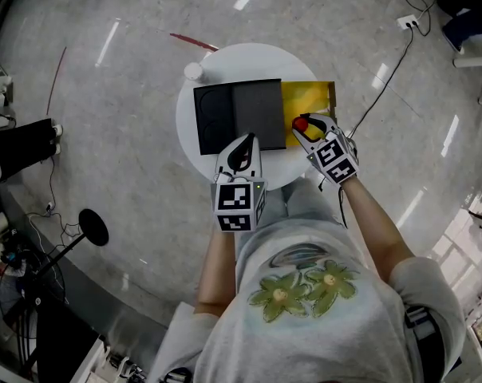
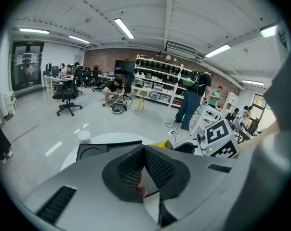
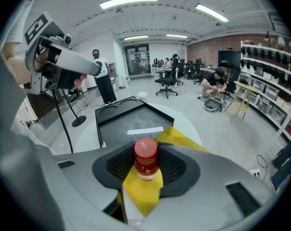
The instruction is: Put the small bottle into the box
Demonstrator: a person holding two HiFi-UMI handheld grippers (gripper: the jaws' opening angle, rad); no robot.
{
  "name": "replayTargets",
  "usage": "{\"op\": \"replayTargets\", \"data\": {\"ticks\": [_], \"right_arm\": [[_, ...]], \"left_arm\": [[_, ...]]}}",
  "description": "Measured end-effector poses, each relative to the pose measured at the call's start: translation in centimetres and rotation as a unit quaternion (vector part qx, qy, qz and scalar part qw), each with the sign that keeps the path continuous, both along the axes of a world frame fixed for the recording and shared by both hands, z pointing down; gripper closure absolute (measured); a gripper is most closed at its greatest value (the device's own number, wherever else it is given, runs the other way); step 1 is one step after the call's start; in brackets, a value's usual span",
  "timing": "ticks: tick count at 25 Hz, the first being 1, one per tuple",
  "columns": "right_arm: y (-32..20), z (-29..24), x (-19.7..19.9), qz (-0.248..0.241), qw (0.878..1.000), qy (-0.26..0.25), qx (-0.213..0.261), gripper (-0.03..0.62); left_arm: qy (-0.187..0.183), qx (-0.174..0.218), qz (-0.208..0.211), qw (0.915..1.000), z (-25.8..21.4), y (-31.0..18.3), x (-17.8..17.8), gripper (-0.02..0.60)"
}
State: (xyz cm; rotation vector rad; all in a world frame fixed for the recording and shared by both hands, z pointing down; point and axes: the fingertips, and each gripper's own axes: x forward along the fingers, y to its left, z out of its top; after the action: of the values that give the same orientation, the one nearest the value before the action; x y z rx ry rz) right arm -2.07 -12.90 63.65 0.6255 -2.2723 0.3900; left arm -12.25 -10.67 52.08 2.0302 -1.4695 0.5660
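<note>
Open-plan lab workspace, white storage shelving (image 2: 157, 81), black swivel office chairs (image 2: 68, 96), red brick wall (image 2: 99, 59), ceiling strip lights (image 2: 124, 28), polished grey floor (image 2: 34, 129)

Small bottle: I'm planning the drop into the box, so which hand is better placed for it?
Right. The right gripper has the small bottle between its fingers, over the yellow box. The left gripper is shut, over the black tray beside it.

Straight below and ahead of your right gripper (image 1: 306, 127) the yellow box (image 1: 314, 94) shows bare floor under the small bottle (image 3: 146, 159). To that gripper's left the black tray (image 1: 239, 112) lies just beside the box (your left gripper (image 1: 242, 145) hangs over its near edge). Beyond the tray's far left corner stands a small white container (image 1: 194, 71).
</note>
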Motion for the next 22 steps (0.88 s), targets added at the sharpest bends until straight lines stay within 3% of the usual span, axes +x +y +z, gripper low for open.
{"op": "replayTargets", "data": {"ticks": [22], "right_arm": [[-0.1,3.0,0.2,-0.001,1.000,0.021,-0.016,0.441]], "left_arm": [[0.002,-0.010,0.000,0.9999,1.1,-0.6,-0.6,0.581]]}}
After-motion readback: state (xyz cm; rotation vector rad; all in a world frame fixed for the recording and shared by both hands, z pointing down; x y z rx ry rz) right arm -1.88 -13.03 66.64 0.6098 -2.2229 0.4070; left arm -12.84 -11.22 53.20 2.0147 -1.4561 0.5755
